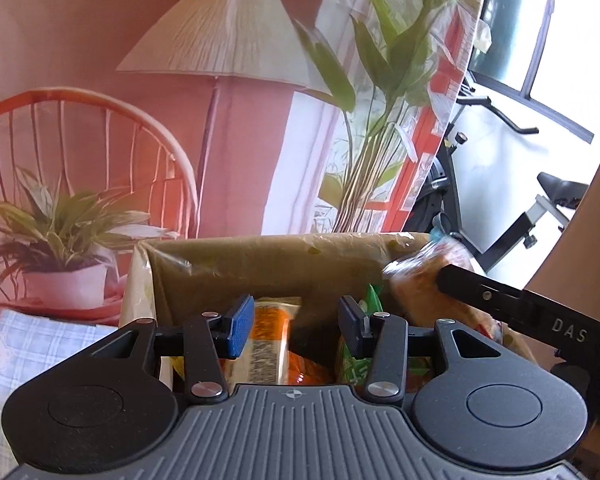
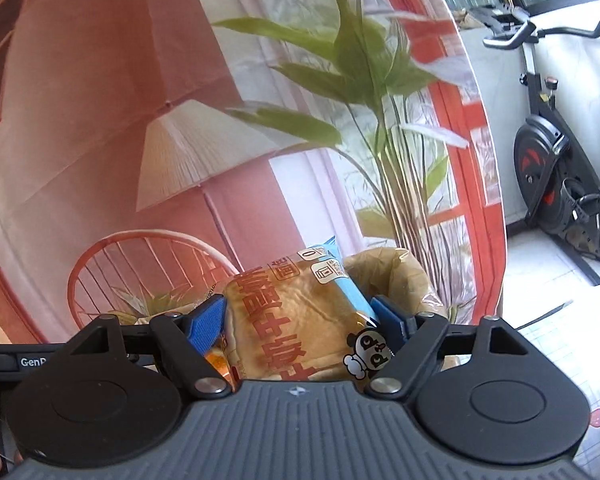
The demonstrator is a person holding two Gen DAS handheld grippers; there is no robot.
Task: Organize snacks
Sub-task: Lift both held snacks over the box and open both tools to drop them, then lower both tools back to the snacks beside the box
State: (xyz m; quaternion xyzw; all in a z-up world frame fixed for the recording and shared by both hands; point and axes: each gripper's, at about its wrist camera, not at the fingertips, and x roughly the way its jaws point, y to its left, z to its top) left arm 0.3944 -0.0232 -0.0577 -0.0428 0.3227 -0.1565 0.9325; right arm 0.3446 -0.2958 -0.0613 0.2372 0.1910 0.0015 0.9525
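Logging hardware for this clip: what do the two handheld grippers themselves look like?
Both match. The left gripper and right gripper have ribbed dark grey bodies with two round black discs, black linkage arms with silver rivets, and fingers with textured blue pads. White lettering, "DAS" and "GenR", shows on their sides. No cables or sleeves are visible.

backdrop [image 1: 80, 40]: printed with lamp, chair, plants | exercise bike [image 1: 512, 216]: right of backdrop, near it | window [image 1: 540, 32]: right of backdrop, above bike | checked cloth [image 1: 28, 344]: below backdrop, left
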